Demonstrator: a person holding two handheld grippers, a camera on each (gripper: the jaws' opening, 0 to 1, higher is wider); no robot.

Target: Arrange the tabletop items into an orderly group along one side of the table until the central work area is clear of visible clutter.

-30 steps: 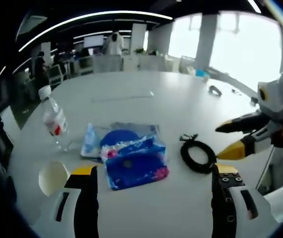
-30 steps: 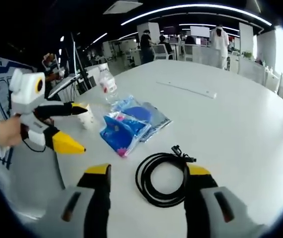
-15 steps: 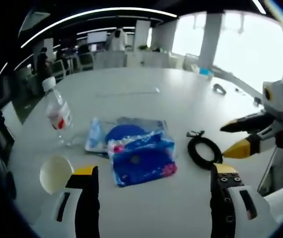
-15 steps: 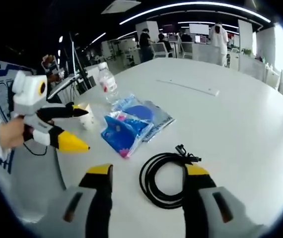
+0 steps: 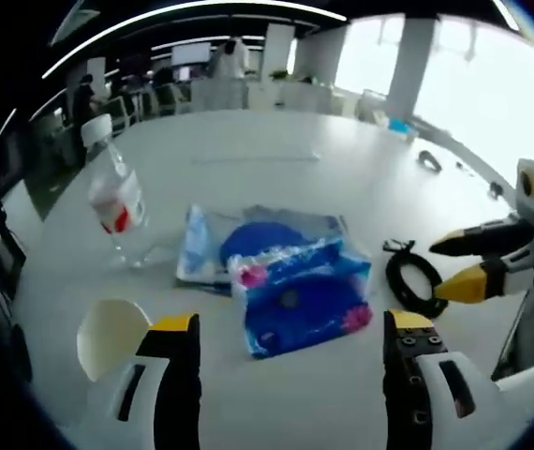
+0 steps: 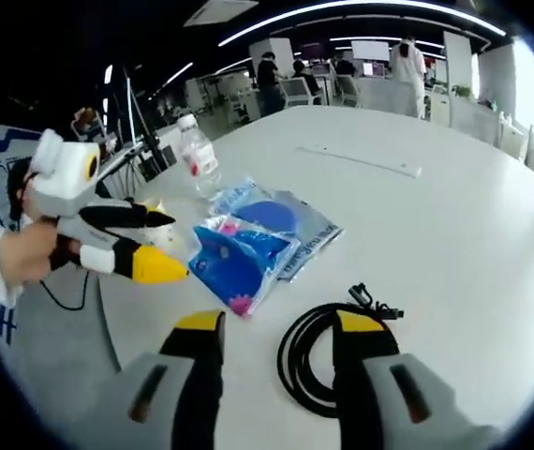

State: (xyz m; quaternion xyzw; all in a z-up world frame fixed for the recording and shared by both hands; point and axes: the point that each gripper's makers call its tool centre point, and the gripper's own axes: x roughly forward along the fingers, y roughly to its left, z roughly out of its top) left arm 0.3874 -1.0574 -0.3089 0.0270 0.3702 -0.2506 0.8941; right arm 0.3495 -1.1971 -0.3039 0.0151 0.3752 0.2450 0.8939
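Observation:
On the white table point(image 5: 276, 159) lies a blue plastic packet point(image 5: 300, 300) on top of a clear bag point(image 5: 258, 239) with a blue round thing inside. My left gripper point(image 5: 289, 328) hovers open just short of the packet. A water bottle point(image 5: 117, 202) stands to its left and a white paper cup point(image 5: 108, 333) sits by the left jaw. A coiled black cable point(image 5: 417, 279) lies to the right. In the right gripper view, my right gripper point(image 6: 276, 323) is open over the black cable point(image 6: 318, 361), with the blue packet point(image 6: 239, 264), water bottle point(image 6: 195, 155) and left gripper point(image 6: 169, 246) beyond.
A long white strip point(image 6: 361, 161) lies further across the table. A small dark object point(image 5: 428, 159) rests near the far right edge. Chairs, desks and standing people fill the room behind. A person's hand point(image 6: 28, 253) holds the left gripper.
The left gripper's camera has come closer to the blue packet, which now looms larger between the jaws. The right gripper has edged forward over the cable coil.

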